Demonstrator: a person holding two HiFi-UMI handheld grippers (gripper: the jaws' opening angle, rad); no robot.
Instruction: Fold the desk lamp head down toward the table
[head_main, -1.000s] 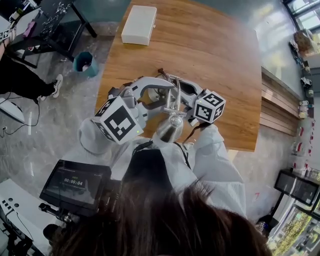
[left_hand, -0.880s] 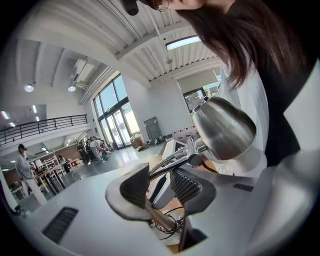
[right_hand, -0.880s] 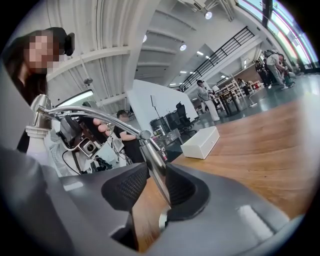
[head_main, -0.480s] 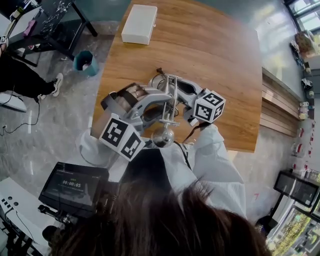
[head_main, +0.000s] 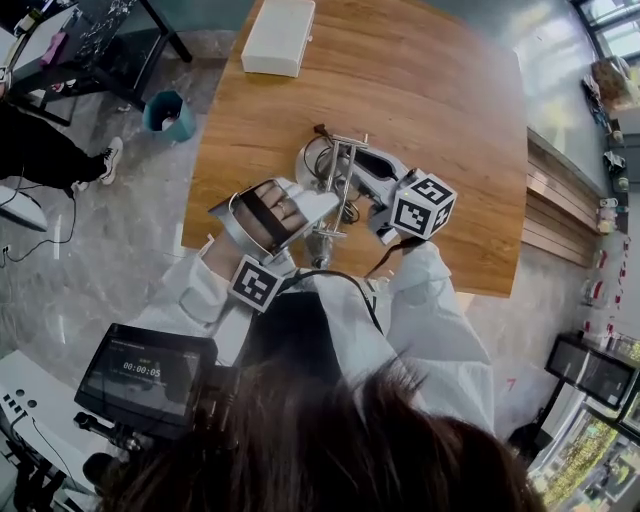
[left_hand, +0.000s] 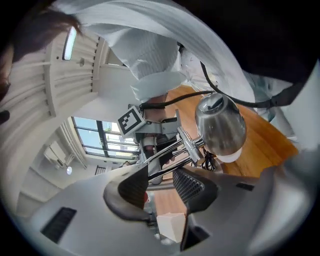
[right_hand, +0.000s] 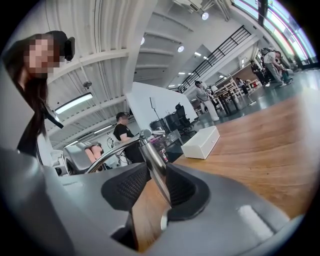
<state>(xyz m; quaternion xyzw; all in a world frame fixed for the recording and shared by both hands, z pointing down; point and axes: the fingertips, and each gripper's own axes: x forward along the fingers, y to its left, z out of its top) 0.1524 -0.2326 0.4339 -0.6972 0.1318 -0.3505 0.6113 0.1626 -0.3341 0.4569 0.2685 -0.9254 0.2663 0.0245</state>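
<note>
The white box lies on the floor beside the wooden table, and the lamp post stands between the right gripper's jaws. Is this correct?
Not quite: the head view shows the white box lying on the wooden table, at its far end, not on the floor. The lamp post does stand between the right gripper's jaws.

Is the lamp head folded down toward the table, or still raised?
Folded down: in the left gripper view the lamp head points its open mouth at the table. Whether it touches the wood cannot be told.

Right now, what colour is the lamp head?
The lamp head is shiny silver, clearest in the left gripper view.
</note>
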